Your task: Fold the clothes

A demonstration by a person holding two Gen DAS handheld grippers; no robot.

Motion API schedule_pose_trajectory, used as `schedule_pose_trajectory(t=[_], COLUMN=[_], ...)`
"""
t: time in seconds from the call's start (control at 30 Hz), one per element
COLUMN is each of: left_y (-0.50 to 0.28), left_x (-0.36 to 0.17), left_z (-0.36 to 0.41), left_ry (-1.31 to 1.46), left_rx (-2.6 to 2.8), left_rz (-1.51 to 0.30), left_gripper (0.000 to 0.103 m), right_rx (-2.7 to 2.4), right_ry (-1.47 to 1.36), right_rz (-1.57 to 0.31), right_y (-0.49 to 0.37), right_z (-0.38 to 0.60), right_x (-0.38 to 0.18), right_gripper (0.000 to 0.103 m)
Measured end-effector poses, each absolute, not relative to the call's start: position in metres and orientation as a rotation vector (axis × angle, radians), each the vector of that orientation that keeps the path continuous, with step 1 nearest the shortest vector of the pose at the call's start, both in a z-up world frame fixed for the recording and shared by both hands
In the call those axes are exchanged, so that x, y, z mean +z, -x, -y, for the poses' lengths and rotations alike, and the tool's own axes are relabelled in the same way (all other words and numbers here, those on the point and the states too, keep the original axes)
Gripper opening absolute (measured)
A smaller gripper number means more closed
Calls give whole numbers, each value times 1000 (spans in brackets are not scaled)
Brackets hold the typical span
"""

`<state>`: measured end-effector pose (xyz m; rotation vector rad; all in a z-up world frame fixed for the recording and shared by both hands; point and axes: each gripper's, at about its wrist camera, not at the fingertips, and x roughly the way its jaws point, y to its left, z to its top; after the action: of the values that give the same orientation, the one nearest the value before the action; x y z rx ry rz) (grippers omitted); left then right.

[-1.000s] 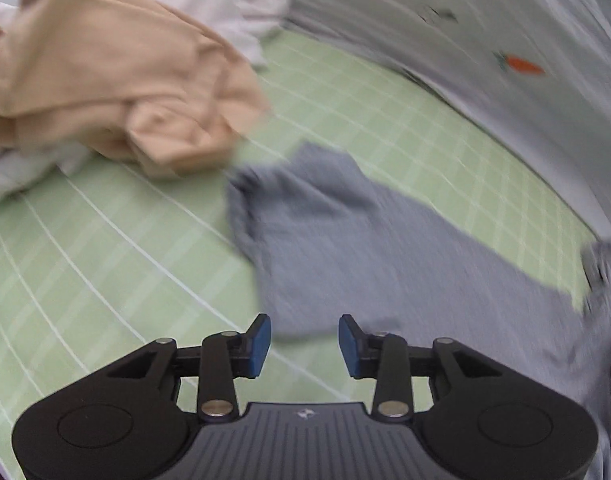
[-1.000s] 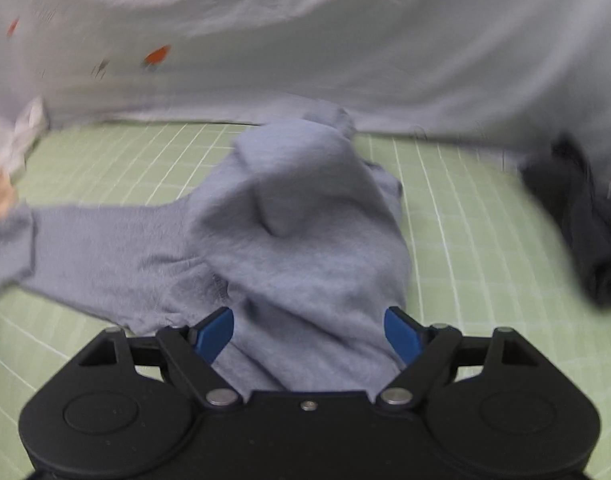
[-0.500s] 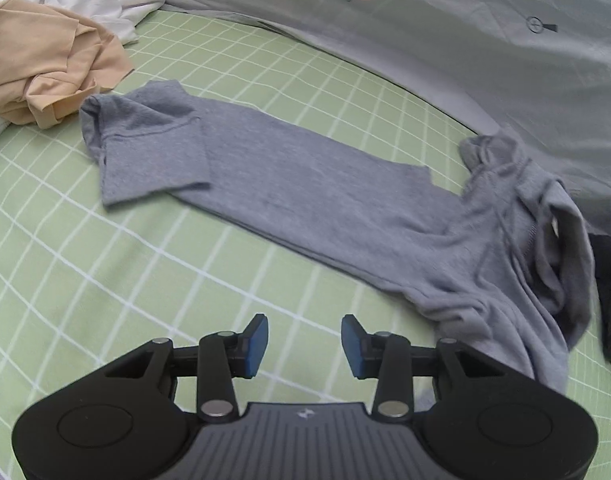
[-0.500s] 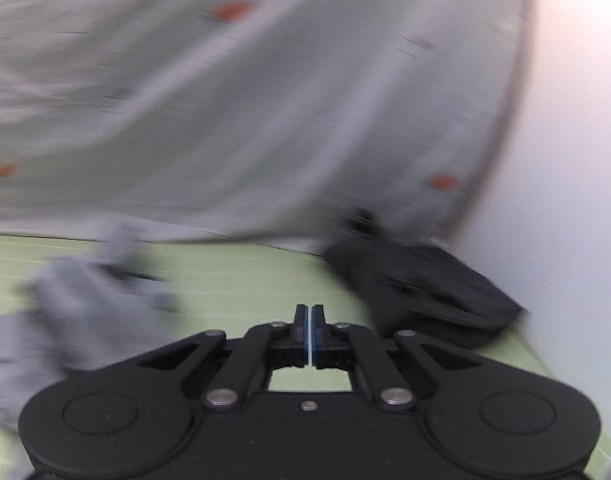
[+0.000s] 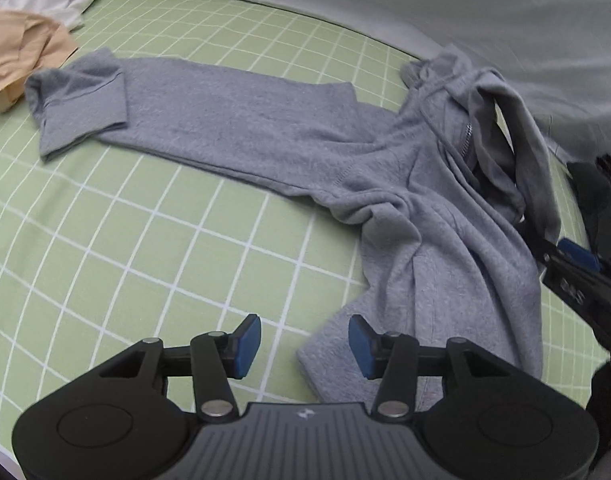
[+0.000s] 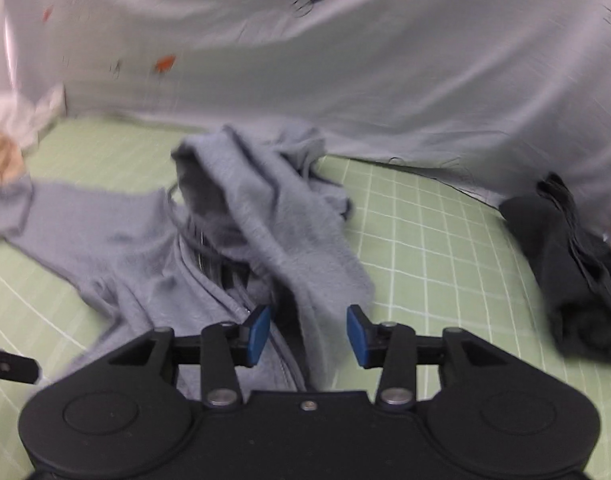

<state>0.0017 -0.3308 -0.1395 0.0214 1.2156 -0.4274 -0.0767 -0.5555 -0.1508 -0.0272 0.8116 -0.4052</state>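
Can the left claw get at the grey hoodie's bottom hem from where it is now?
Probably yes. The left claw is open, and the grey hoodie has its hem lying flat on the green checked sheet just ahead of the right-side finger. Nothing lies between them; the right claw sits off to the side.

Hoodie [image 5: 265, 128] spread across the bed [image 5: 145, 248], clothes pile [image 5: 21, 60] far left, folded garment [image 6: 577, 280] right

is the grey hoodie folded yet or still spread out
Not folded. The grey hoodie lies with one sleeve stretched flat across the green checked sheet, while its body and hood sit bunched and rumpled at the right.
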Motion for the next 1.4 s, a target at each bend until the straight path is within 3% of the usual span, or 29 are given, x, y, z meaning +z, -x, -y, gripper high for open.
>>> schedule_pose_trajectory(t=[0.07,0.1,0.13,0.23,0.37,0.47,0.57,0.63,0.73,0.93,1.07,1.13,1.17,1.2,1.23,1.4], left_y=[-5,-8,-11,-18,-32,-43,-54,-60,-64,-69,-71,-74,-75,-77,-79,-85], left_x=[-141,-142,-145,-152,-157,-156,-155,-153,-152,-152,-158,-161,-162,-163,-165,-159], left_z=[336,337,339,342,337,333,327,322,326,341,357,364,367,370,373,367], left_ry=[-43,-52,-63,-96,-93,-63,28,100,184,334,382,401,396,390,381,354], left_rx=[-434,-432,-429,-410,-383,-359,-354,-349,-390,-503,-562,-581,-580,-580,-585,-602], left_rz=[-1221,-1226,-1232,-1252,-1260,-1259,-1262,-1262,-1273,-1297,-1315,-1318,-1318,-1321,-1330,-1309], left_gripper=[50,50,50,50,50,50,50,51,56,62,62,56,49,25,13,10], right_rx=[-444,-458,-490,-634,-897,-1017,-1039,-1002,-931,-852,-770,-760,-756,-751,-747,-722], right_ry=[20,2,-9,-1,221,302,320,291,184,-80,-162,-145,-135,-126,-117,-151], right_rz=[-840,-851,-848,-773,-646,-683,-800,-876,-880,-863,-864,-878,-886,-893,-900,-910], right_y=[72,72,76,107,152,173,185,189,191,168,151,149,148,147,146,146], right_z=[566,574,583,610,625,652,673,677,662,633,619,611,607,603,598,581], right_x=[-159,-163,-162,-145,-109,-103,-117,-129,-132,-133,-138,-139,-139,-139,-140,-136], right_gripper=[23,9,5,4,3,3,10,30,51,65,69,70,70,70,70,69])
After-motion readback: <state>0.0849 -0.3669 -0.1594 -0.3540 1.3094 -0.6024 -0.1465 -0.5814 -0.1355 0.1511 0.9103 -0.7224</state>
